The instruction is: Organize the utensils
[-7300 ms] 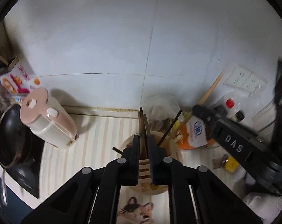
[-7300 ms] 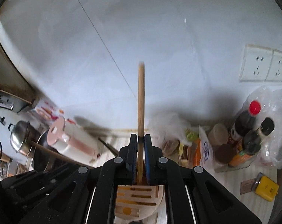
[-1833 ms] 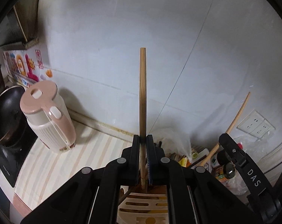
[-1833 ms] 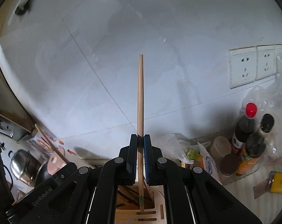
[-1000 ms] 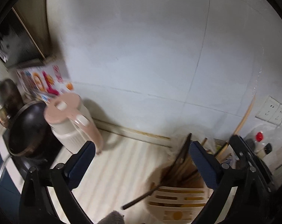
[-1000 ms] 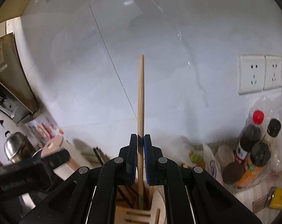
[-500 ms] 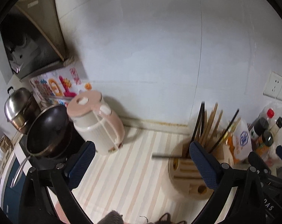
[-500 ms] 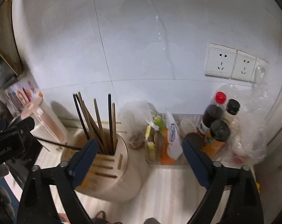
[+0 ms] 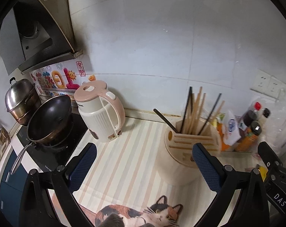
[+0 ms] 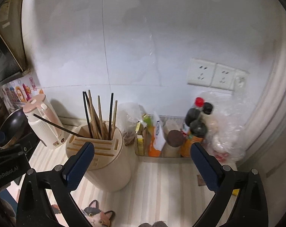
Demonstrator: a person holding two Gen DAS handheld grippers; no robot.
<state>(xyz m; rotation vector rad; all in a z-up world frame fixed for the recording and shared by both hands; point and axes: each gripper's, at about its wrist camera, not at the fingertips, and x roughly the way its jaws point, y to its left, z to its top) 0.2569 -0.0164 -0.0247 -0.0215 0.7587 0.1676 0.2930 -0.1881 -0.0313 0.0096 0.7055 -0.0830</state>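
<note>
Clearly both tools hang empty: the left tool [image 9: 143,162] stands spread wide, and the right tool [image 10: 142,161] is opening, nothing between its jaws. The chopsticks [image 10: 100,117] stand bunched in the holder [image 10: 105,160] on the tabletop [image 9: 124,151]. One black chopstick [image 10: 57,126] leans far outward; straightening it seems next.

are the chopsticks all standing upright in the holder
No. Most chopsticks stand near upright in the holder, but one black chopstick is tipped far out toward the kettle.
</note>
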